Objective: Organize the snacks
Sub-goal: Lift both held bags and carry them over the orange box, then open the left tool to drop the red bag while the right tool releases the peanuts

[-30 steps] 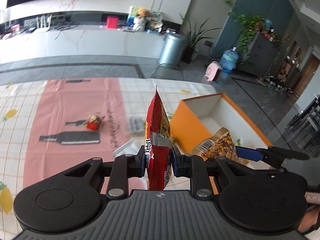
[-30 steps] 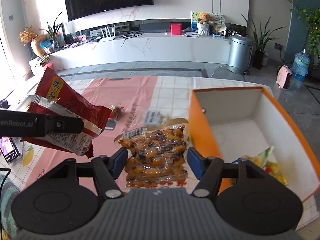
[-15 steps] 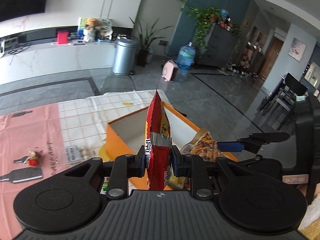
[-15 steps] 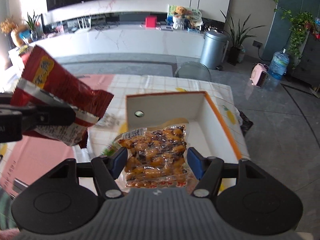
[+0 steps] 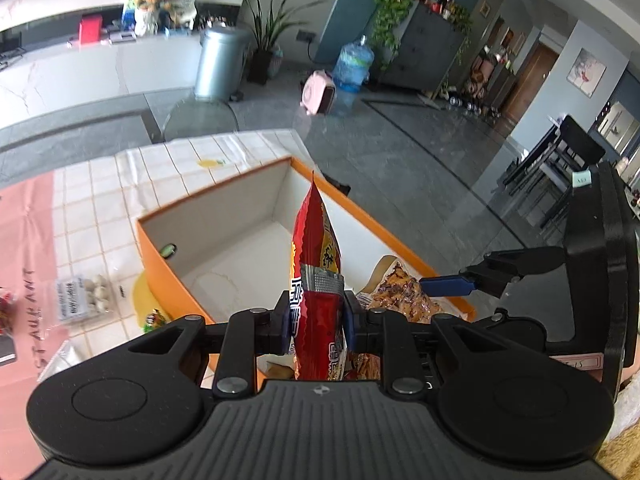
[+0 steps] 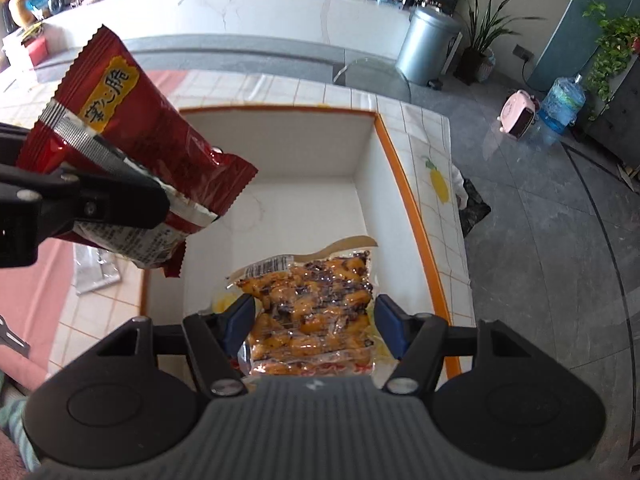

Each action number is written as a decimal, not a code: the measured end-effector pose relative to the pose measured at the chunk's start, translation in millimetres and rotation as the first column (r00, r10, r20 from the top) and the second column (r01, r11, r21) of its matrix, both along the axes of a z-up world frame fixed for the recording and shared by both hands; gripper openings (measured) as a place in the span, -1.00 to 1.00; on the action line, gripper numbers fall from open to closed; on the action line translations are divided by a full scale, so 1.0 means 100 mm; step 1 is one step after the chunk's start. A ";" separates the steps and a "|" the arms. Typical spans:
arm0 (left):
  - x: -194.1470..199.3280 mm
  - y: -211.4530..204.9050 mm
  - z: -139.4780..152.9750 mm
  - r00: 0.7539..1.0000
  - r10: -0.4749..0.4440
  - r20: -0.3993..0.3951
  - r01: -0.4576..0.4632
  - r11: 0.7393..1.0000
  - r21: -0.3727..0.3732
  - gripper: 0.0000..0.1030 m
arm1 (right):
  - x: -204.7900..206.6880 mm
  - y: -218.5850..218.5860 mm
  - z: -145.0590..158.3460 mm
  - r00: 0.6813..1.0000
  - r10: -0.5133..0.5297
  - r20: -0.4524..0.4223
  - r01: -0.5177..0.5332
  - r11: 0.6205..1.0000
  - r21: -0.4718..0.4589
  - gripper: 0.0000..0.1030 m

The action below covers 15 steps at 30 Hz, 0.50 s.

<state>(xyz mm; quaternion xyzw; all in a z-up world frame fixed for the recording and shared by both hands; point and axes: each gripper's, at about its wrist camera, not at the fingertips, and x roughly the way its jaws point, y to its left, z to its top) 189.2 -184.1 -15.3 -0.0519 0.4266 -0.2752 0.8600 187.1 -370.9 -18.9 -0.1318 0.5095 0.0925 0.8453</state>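
Observation:
My left gripper [image 5: 316, 322] is shut on a red snack bag [image 5: 318, 276], which stands on edge over the near part of the orange box [image 5: 168, 276]. The same red bag [image 6: 132, 152] hangs at the left of the right wrist view, above the box's left wall. My right gripper [image 6: 314, 322] is shut on a clear vacuum pack of orange-brown snack [image 6: 312, 312], held flat over the white inside of the orange box [image 6: 408, 200]. From the left wrist view that pack [image 5: 400, 292] and the right gripper's blue pad show at the right.
A small clear packet of pale round sweets [image 5: 80, 294] and a silvery wrapper [image 6: 96, 270] lie on the tiled tablecloth left of the box. A pink runner [image 5: 24, 248] covers the table's left. The table edge and grey floor lie beyond the box.
Both grippers have carried their packs to the right, from over the tablecloth to over the orange box, and tipped further down. Neither grip has changed.

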 end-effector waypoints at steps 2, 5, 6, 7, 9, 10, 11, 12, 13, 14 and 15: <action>0.05 -0.06 -0.09 1.000 -0.019 -0.023 0.019 1.000 0.003 -0.48 | 0.08 -0.01 -0.11 1.000 0.001 -0.026 -0.002 1.000 -0.025 0.23; 0.12 -0.14 -0.23 0.997 -0.038 -0.062 0.039 0.999 0.008 -0.48 | 0.15 -0.01 -0.23 0.999 0.002 -0.054 -0.004 0.999 -0.045 0.23; 0.13 -0.16 -0.28 0.996 -0.042 -0.076 0.043 0.999 0.012 -0.48 | 0.17 -0.01 -0.26 0.998 0.001 -0.059 -0.003 0.999 -0.045 0.23; 0.15 -0.16 -0.32 0.995 -0.046 -0.087 0.047 0.999 0.014 -0.48 | 0.18 -0.01 -0.28 0.998 0.002 -0.064 -0.005 0.999 -0.042 0.23; 0.17 -0.18 -0.38 0.993 -0.049 -0.107 0.052 0.998 0.023 -0.48 | 0.19 0.00 -0.33 0.997 0.009 -0.073 -0.012 0.999 -0.040 0.24; 0.18 -0.18 -0.40 0.993 -0.051 -0.111 0.054 0.998 0.028 -0.48 | 0.19 0.00 -0.34 0.997 0.014 -0.075 -0.017 0.999 -0.042 0.24; 0.19 -0.18 -0.41 0.993 -0.049 -0.112 0.053 0.998 0.031 -0.48 | 0.20 0.00 -0.37 0.997 0.021 -0.078 -0.024 0.999 -0.039 0.24; 0.20 -0.18 -0.42 0.992 -0.046 -0.115 0.050 0.998 0.034 -0.48 | 0.21 0.00 -0.37 0.996 0.024 -0.082 -0.027 0.999 -0.033 0.24; 0.21 -0.17 -0.43 0.992 -0.043 -0.117 0.048 0.998 0.039 -0.48 | 0.22 0.00 -0.38 0.996 0.026 -0.087 -0.028 0.999 -0.027 0.24; 0.22 -0.18 -0.42 0.992 -0.041 -0.118 0.047 0.998 0.049 -0.48 | 0.23 0.01 -0.39 0.995 0.026 -0.092 -0.028 0.999 -0.026 0.24; 0.22 -0.19 -0.43 0.992 -0.038 -0.116 0.046 0.997 0.064 -0.48 | 0.23 0.01 -0.40 0.995 0.026 -0.098 -0.029 0.999 -0.025 0.24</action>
